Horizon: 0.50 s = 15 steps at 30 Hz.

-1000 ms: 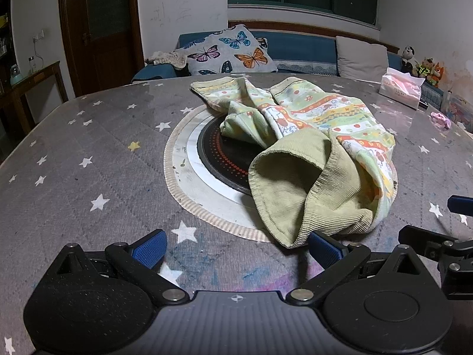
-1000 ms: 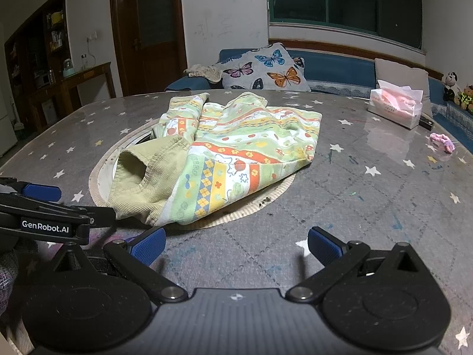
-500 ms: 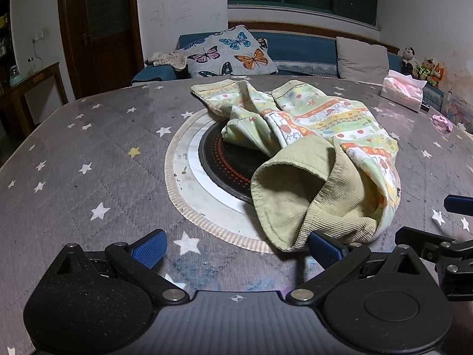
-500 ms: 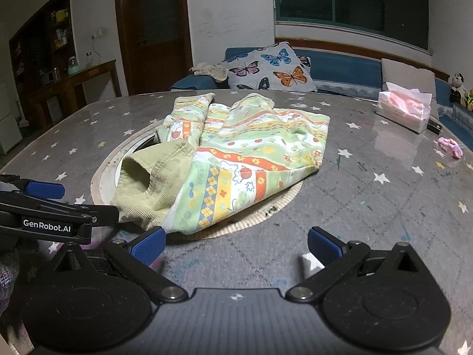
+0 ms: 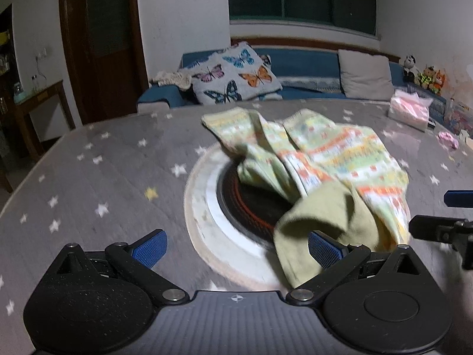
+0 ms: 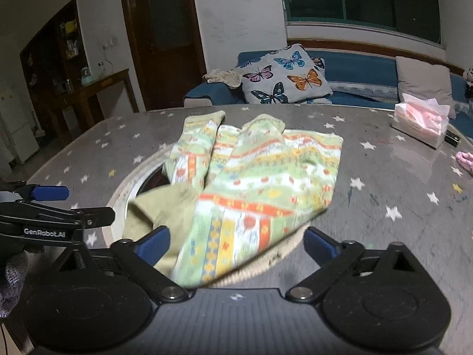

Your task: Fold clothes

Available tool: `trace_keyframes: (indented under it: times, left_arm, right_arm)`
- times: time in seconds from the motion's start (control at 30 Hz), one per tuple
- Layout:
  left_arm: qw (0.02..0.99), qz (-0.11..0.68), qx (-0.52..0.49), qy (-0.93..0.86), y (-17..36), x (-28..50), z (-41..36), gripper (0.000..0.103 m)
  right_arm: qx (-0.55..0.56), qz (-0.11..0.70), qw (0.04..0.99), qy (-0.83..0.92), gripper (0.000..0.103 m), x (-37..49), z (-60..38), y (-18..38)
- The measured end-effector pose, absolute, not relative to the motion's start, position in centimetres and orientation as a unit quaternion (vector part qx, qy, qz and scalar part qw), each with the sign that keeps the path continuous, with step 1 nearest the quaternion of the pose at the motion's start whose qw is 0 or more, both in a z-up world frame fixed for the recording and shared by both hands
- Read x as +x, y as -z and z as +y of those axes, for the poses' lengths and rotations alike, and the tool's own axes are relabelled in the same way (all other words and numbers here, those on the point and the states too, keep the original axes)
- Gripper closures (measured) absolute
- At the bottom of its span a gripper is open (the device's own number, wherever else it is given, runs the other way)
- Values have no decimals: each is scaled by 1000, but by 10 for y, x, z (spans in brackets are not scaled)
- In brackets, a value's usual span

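Both grippers have closed in on the crumpled child's garment of pale green printed cloth with an olive corduroy waistband, and the whole scene is now smeared by motion where half a second ago it was sharp. The left gripper has its blue-padded fingers spread wide, and its right pad sits at the near rim of the olive waistband. The right gripper is likewise spread, with the garment's striped near edge lying between its fingers. Neither holds any cloth yet. To my reading, the approach is nearly done and the first pinch on the waistband end is about to come; folding itself has not begun.

The garment lies bunched over the round dark hotplate with its white and beige ring at the middle of the grey star-patterned round table, its two legs reaching away from the hotplate towards the far edge.

Far right of the hotplate stand a pink tissue box and a small pink scrap, both well apart from the garment. Beyond the table sits a blue sofa with a butterfly-print cushion. Nothing blocks either gripper; the ring's raised edge under the cloth could snag a low finger.
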State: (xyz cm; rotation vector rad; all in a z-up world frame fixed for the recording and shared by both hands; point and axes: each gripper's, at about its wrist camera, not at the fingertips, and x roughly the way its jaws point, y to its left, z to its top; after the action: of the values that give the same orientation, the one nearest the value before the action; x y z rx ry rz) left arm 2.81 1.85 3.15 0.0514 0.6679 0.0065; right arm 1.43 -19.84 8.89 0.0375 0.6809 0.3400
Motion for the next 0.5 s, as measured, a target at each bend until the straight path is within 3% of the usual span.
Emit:
trace_keyframes:
  times: [0.13, 0.33, 0.5]
  left_arm:
    - [947, 319, 24, -4, -40, 48, 26, 1]
    - [947, 319, 23, 6, -45, 85, 32, 14]
    - [947, 320, 18, 23, -50, 126, 28, 17]
  right_arm:
    - [19, 339, 926, -165, 17, 43, -201, -96]
    - [-3, 346, 924, -163, 28, 95, -193, -100]
    - [-22, 348, 923, -161, 31, 142, -184, -98]
